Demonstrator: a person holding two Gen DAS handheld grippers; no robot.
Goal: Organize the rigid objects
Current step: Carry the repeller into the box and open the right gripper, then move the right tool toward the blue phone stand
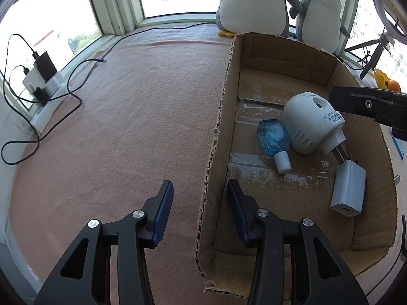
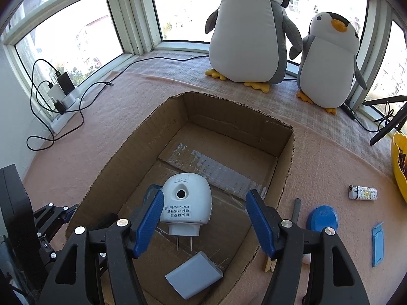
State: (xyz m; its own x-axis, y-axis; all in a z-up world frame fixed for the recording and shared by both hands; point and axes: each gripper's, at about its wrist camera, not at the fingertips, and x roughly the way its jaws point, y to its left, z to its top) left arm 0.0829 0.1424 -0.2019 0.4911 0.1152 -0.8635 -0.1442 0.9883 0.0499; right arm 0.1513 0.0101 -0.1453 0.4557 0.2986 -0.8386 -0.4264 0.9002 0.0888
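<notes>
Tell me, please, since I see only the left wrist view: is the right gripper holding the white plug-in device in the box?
Observer: No. The right gripper is open; the white plug-in device lies loose between its jaws.
Operator: Is anything still outside the box?
Observer: Yes. A lighter lies on the cloth, to the right of the box.
Operator: Is there anything else on that side?
Observer: A blue round lid lies closer to the box than the lighter does.
</notes>
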